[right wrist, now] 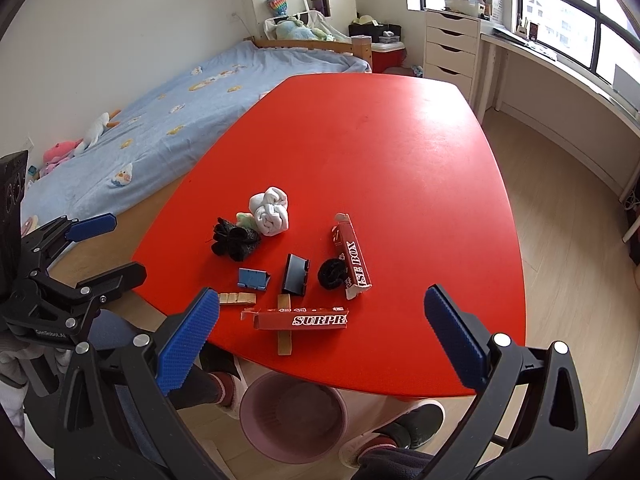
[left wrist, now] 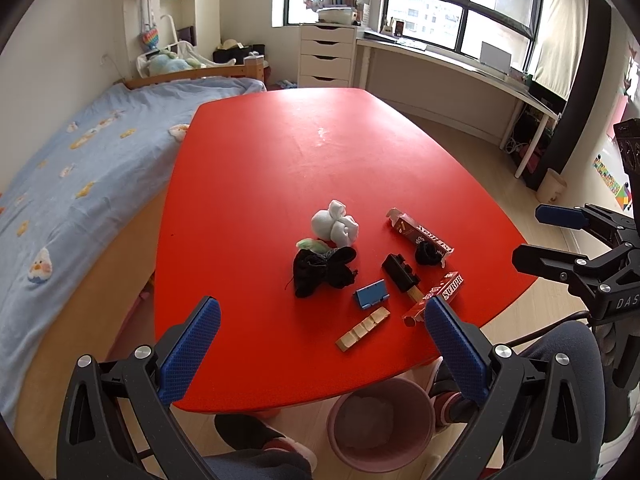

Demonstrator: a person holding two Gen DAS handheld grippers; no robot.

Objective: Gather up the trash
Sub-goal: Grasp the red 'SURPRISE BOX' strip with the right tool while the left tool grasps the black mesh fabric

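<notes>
- My left gripper point(left wrist: 322, 344) is spread wide, nothing betw the pads, hovering over the near edge of the red bench point(left wrist: 280, 168).
- My right gripper point(right wrist: 322, 340) is likewise spread wide & empty, over the same near edge, further right.
- Trash sits in a cluster on the near part of the bench: white cloth ball point(right wrist: 270, 210), black crumpled wad point(right wrist: 236, 242) touching it w/ a greenish scrap betw them, blue clip point(right wrist: 253, 279), black clip point(right wrist: 296, 275), small black wad point(right wrist: 332, 274) against the red box point(right wrist: 354, 258).
- 2nd red box marked SURPR point(right wrist: 304, 319) lies along the near edge, across a wood stick point(right wrist: 285, 330) whose end reaches the rim.
- Segmented wood strip point(right wrist: 237, 298) lies just beside my right gripper's left pad.
- Pink bin point(right wrist: 294, 416) stands on the floor under the near edge, betw my feet; something pale inside, can't tell what.
- Far half of the bench is bare, lots of room.
- Bed point(left wrist: 60, 168) runs close along the bench's left side; open wood floor on the right side.
</notes>
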